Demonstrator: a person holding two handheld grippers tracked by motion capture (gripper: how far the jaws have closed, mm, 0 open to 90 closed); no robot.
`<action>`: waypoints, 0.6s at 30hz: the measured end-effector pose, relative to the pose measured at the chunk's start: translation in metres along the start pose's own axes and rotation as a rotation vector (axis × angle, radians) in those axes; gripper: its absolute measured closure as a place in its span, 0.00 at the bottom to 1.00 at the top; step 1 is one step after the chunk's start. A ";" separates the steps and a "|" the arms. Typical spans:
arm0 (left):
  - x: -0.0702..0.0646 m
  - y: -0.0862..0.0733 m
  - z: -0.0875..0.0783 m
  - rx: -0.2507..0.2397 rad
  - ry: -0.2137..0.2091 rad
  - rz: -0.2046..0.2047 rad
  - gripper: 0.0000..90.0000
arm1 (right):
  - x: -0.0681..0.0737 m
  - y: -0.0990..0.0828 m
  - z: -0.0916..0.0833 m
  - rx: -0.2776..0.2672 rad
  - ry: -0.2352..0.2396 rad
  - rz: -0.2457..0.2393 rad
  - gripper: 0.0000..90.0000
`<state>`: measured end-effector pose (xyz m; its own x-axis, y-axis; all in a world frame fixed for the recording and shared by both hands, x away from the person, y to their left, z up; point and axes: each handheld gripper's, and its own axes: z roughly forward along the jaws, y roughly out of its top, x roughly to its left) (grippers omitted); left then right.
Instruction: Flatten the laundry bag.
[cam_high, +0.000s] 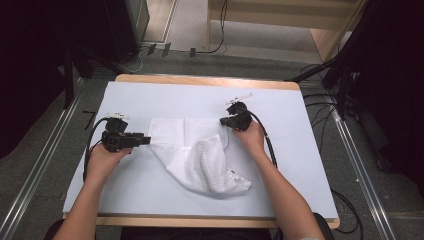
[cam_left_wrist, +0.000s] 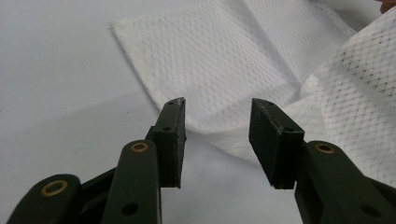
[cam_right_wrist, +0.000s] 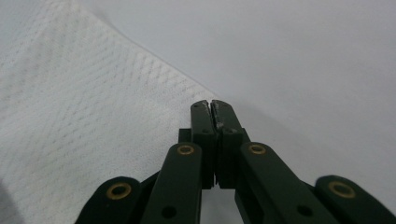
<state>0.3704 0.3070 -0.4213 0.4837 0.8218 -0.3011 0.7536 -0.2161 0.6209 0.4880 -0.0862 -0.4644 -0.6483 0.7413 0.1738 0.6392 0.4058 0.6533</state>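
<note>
A white mesh cloth (cam_high: 200, 152) lies crumpled (partly folded over itself) mid-table, one corner trailing toward the person.

The cloth (cam_high: 200, 150) is a white mesh knit, matt, with a fine diamond weave. The counter (cam_high: 300, 150) has a smooth, matt pale sheet on top and a wood edge showing. The gripper jaws are matt black, probably plastic, with brassy metal rivets.

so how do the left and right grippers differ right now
The left gripper has its jaws open, empty, at the edge of the white mesh cloth; the right gripper is pressed shut at the cloth's far edge. In the high view the left points sideways at the cloth. Both are black, hand-held.
</note>
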 end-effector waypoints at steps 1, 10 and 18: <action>0.000 0.000 0.000 -0.003 0.001 -0.002 0.63 | -0.003 0.000 -0.003 -0.008 -0.004 0.009 1.00; -0.001 0.001 0.001 0.006 0.002 0.008 0.63 | -0.038 -0.009 -0.022 -0.040 -0.057 0.094 1.00; -0.002 0.002 0.003 0.007 -0.004 0.008 0.63 | -0.070 -0.021 -0.041 -0.065 -0.116 0.166 1.00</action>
<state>0.3722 0.3036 -0.4220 0.4915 0.8180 -0.2989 0.7527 -0.2264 0.6181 0.5031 -0.1686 -0.4597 -0.4816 0.8533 0.1998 0.7031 0.2401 0.6693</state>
